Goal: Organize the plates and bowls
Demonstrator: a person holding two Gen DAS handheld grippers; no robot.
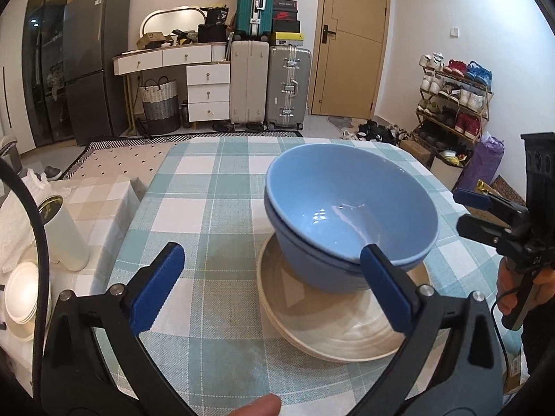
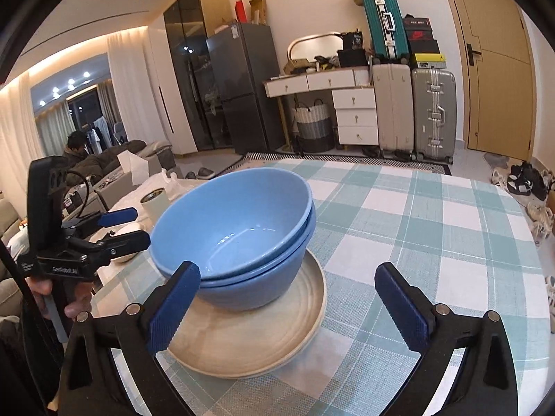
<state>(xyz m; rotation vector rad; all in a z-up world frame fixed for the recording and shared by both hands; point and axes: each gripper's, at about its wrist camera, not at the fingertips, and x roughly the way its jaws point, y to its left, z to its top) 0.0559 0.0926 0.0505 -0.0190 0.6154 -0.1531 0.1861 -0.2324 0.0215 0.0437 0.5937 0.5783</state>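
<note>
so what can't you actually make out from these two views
- How many cream plates are stacked: both views show only rim edges, and the nested blue bowls cover the middle.
- The lower blue bowl's inside: the upper bowl fills it in both views.
- White dishes beside the table: the left wrist view's edge and a black cable cut them off.
- Whether the left gripper touches the bowls: its right finger overlaps them.

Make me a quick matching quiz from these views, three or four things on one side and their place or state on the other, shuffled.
Things:
1. blue bowls
2. beige plates
3. left claw
4. white tumbler

Descriptions:
A. open, holding nothing
B. nested together on top of the stack
C. standing on the beige checked cloth
D. flat on the green checked tablecloth, under the bowls

Pairs: 1-B, 2-D, 3-A, 4-C
</note>
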